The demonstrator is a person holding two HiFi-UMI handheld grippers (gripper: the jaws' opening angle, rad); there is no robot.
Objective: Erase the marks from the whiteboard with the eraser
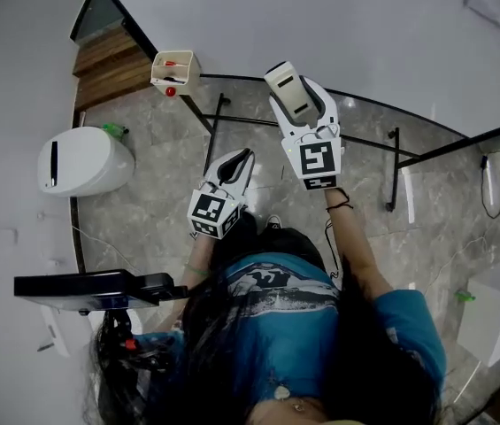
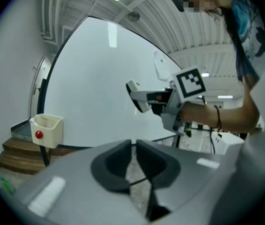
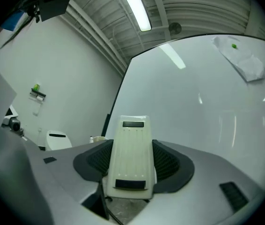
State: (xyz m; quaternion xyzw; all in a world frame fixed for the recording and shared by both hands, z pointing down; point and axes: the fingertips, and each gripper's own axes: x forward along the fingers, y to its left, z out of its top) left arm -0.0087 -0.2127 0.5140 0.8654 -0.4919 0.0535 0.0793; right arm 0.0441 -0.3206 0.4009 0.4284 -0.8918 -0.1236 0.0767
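Observation:
The whiteboard (image 1: pixel 338 25) stands upright ahead of me and its surface shows no marks in any view. My right gripper (image 1: pixel 296 103) is shut on a cream eraser (image 1: pixel 287 91), which points at the board's lower edge. In the right gripper view the eraser (image 3: pixel 131 156) sits clamped between the dark pads, with the board (image 3: pixel 202 107) filling the background. My left gripper (image 1: pixel 234 163) hangs lower and nearer my body, shut with nothing between its jaws. The left gripper view shows the left gripper (image 2: pixel 133 159) closed, the right gripper (image 2: pixel 144 100) with the eraser (image 2: pixel 137 96) beyond, and the whiteboard (image 2: pixel 99 93).
A small cream holder (image 1: pixel 174 69) with a red dot hangs at the board's lower left corner; the holder (image 2: pixel 46 129) also shows in the left gripper view. The board's black stand legs (image 1: pixel 214 135) cross the tiled floor. A white bin (image 1: pixel 83 159) stands at left, wooden steps (image 1: pixel 112 65) beyond.

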